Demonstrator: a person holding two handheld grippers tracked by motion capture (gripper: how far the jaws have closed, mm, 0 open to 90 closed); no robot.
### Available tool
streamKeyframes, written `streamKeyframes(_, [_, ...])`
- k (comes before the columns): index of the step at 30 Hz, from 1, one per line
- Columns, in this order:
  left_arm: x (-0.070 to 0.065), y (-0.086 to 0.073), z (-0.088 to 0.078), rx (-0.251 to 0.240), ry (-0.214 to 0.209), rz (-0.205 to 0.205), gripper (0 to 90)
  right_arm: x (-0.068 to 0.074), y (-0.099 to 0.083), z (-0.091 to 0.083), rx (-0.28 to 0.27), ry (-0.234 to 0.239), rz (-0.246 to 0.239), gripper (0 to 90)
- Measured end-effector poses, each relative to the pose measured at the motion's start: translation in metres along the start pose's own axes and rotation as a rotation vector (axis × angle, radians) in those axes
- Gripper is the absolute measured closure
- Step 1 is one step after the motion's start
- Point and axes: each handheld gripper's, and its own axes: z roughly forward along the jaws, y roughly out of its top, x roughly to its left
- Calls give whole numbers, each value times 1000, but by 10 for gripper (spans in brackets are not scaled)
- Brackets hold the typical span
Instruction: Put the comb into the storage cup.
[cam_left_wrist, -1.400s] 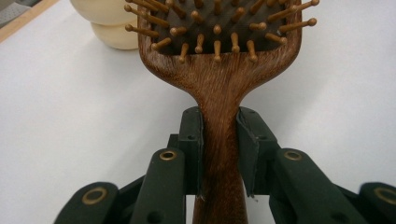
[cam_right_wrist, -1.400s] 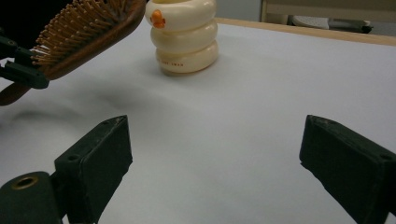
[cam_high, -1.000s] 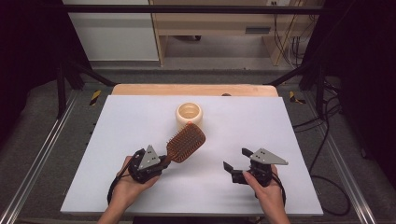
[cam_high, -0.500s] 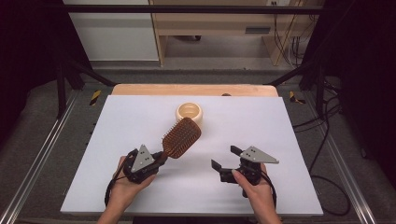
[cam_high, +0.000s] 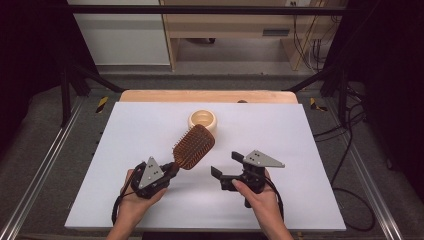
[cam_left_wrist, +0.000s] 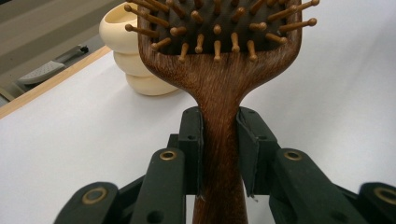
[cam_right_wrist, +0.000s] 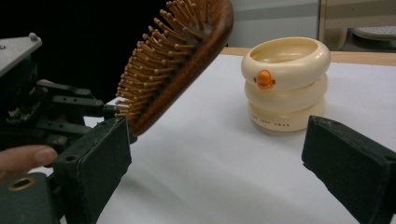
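One wooden hairbrush (cam_high: 192, 146) is up off the white tabletop (cam_high: 125, 130), its handle clamped between the jaws of the left gripper (cam_high: 167, 170). In the left gripper view the two black pads press on the narrow neck of the handle from both sides, and the brush head rises above them with its round-tipped wooden bristles turned toward the camera. From the high view the brush slants away from the person, head farther out and to the right of the hand that holds it.

The right gripper (cam_high: 227, 167) hovers above the tabletop just to the right of the brush, its jaws spread wide with nothing between them. Its own view looks past the two parted black pads: the bristled head of the brush hangs at upper left, and the left gripper with a fingertip of the person's hand shows at the left edge.

One cream holder (cam_high: 203, 120), shaped like three stacked rings with an open top, stands upright on the tabletop beyond the brush head, near it but apart. A small orange knob sits on its upper ring, seen in the right gripper view. The brush head lies between the left gripper and this holder in the high view and overlaps its lower edge there.

A bare wooden strip (cam_high: 210, 96) runs along the far edge of the tabletop.

Counted: one brush, one holder, two grippers.
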Motion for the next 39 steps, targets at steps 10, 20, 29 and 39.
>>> streamKeyframes(10, [-3, 1, 0, -16, 8, 4, 724, 8, 6, 10, -4, 37, 22, 85])
streamKeyframes(20, [-7, 3, -1, -36, 16, 10, 724, 14, 11, 17, -8, 53, 26, 86])
streamKeyframes(29, [-10, 4, -1, -55, 27, 12, 724, 17, 14, 24, -23, 73, 60, 115])
streamKeyframes(39, [-13, 6, -1, -67, 29, 17, 724, 18, 21, 29, -40, 76, 80, 123])
